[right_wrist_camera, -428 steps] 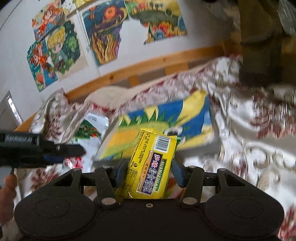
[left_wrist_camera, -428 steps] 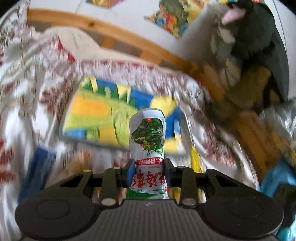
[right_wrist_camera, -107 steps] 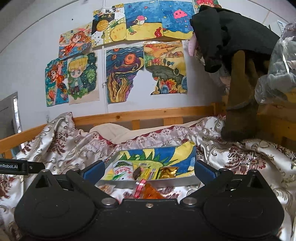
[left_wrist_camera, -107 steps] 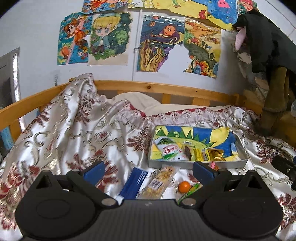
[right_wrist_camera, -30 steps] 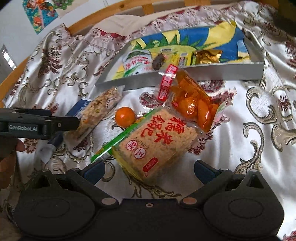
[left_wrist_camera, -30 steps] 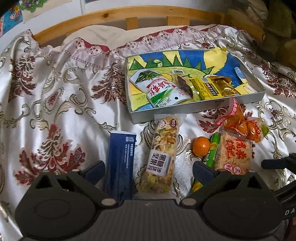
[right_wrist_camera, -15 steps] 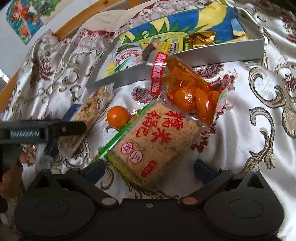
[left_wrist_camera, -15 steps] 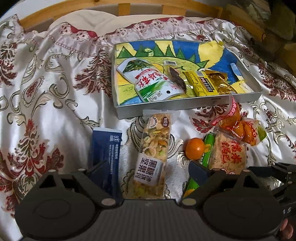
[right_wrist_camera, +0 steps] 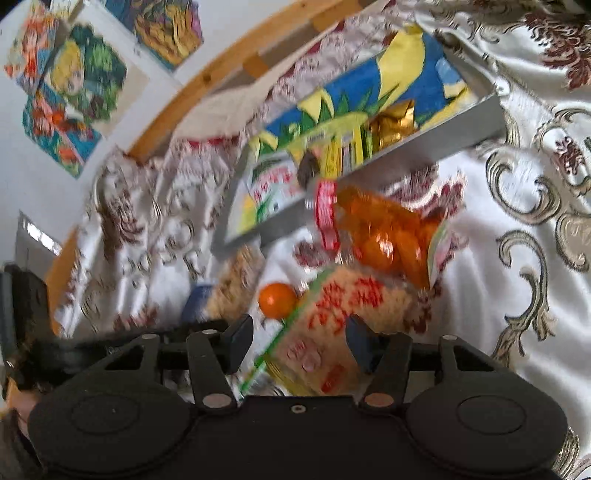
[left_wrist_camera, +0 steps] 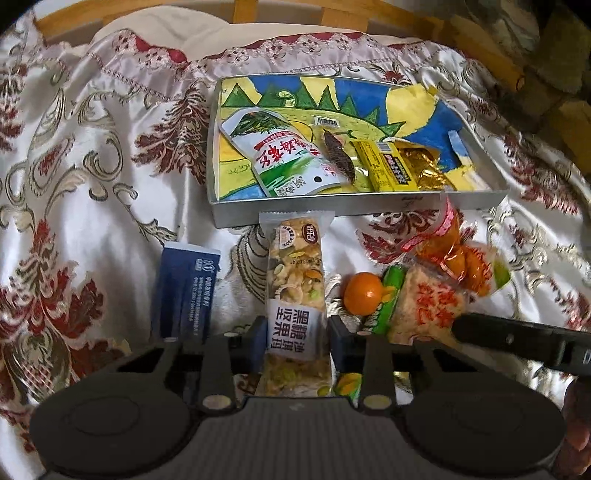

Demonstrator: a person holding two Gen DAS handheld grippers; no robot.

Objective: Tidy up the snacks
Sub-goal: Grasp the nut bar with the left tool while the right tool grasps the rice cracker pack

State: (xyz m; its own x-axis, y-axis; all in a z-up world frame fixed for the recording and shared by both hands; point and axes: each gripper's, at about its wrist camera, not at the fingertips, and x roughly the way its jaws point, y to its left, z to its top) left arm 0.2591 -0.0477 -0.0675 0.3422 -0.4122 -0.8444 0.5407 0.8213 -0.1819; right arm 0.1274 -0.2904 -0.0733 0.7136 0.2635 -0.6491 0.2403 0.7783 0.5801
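Left gripper (left_wrist_camera: 295,338) closing on the nut bar (left_wrist_camera: 297,295), pads already at both sides of its white label; bar's long axis running straight ahead along the fingers, far end touching the near wall of the painted tray (left_wrist_camera: 236,216). Right gripper (right_wrist_camera: 300,341) closing too, rice cracker pack (right_wrist_camera: 332,325) between its fingers but no clear contact on either pad; view blurred. Beyond the right gripper, resting partly on that pack: orange candy bag (right_wrist_camera: 388,236). Just left of it: small round orange (right_wrist_camera: 277,300). Left of the left gripper: blue packet (left_wrist_camera: 184,291), flat, parallel to the bar. Ahead, inside the tray: green-and-white pouch (left_wrist_camera: 284,158), yellow packet (left_wrist_camera: 384,166), gold wrapper (left_wrist_camera: 424,162). Probably a short lift forward over the tray wall for each. Underneath: slippery floral satin bedspread (left_wrist_camera: 92,166), wooden bed rail (left_wrist_camera: 280,11), drawings (right_wrist_camera: 74,81) on the wall.
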